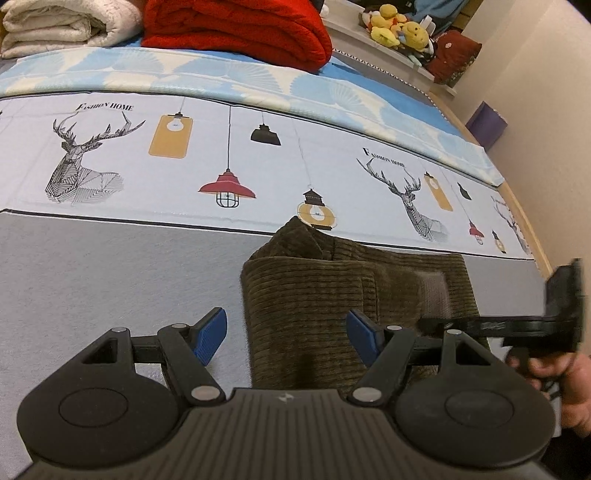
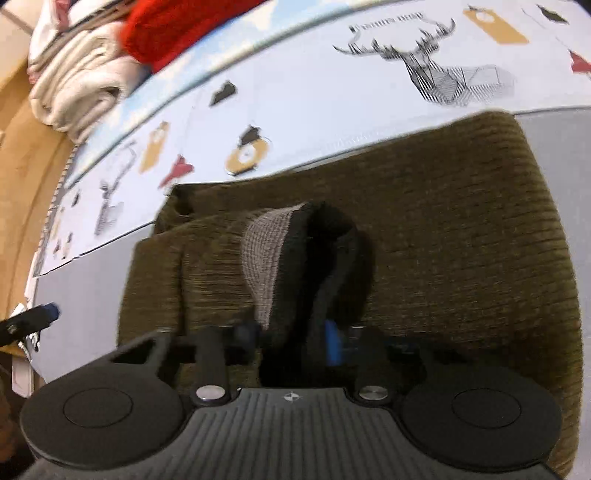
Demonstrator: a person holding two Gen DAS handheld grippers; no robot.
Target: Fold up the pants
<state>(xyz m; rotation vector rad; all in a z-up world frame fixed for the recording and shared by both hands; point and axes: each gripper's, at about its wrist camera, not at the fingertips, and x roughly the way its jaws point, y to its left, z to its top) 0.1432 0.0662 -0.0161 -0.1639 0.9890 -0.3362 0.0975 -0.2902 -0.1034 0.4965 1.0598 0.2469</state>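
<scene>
Pinching a raised fold of the pants [image 2: 424, 229], the right gripper [image 2: 295, 339] is readying another fold while the left gripper [image 1: 286, 338] is hovering open near their left edge.

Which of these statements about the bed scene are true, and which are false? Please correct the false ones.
1. The left gripper is open, with nothing between its pads. True.
2. The corduroy pants are blue. False: they are dark olive-brown.
3. The right gripper is closed on a raised fold of the pants. True.
4. The red blanket lies on the pants. False: it sits far behind them, beside a white quilt.
</scene>
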